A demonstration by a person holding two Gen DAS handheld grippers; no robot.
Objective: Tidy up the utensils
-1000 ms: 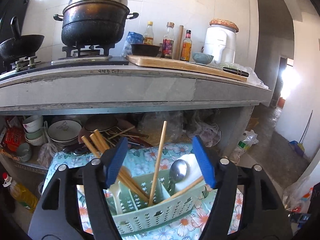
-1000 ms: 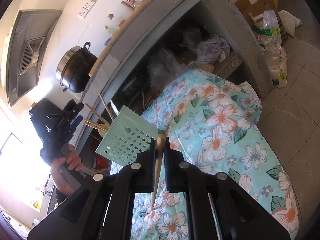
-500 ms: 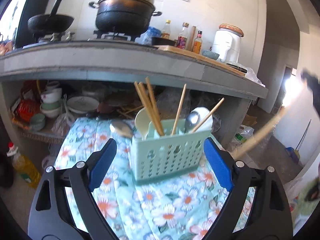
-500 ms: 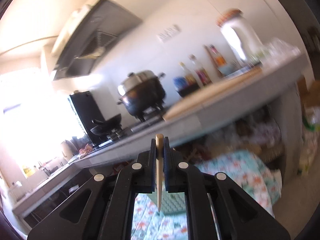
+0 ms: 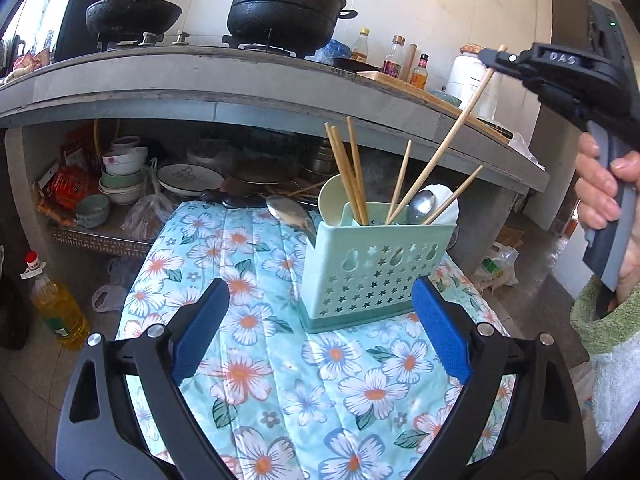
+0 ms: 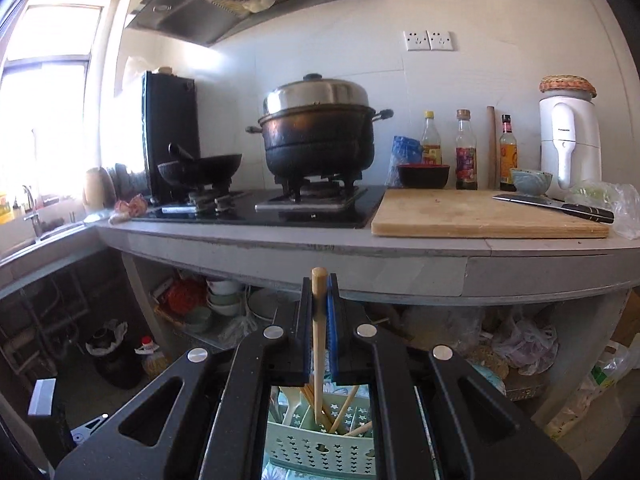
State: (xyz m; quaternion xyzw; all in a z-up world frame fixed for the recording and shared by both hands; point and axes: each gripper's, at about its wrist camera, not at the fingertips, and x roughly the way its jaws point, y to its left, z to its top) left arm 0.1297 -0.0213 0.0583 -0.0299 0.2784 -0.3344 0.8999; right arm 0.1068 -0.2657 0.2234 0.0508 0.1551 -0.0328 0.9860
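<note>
A mint-green utensil caddy stands on a floral cloth; it also shows below my right gripper. It holds several wooden chopsticks, a metal spoon and white spoons. My right gripper is shut on a wooden chopstick, seen high at the right in the left wrist view; the chopstick slants down with its tip in the caddy. My left gripper is open and empty, in front of the caddy. A metal ladle lies behind the caddy.
A grey counter carries a black pot, a wok, bottles, a cutting board with a knife. Bowls and plates sit on the shelf under it. An oil bottle stands on the floor at left.
My left gripper has pulled back from the caddy, which now stands upright ahead of it. My right gripper swung up over the caddy with the chopstick, whose tip now sits inside.
</note>
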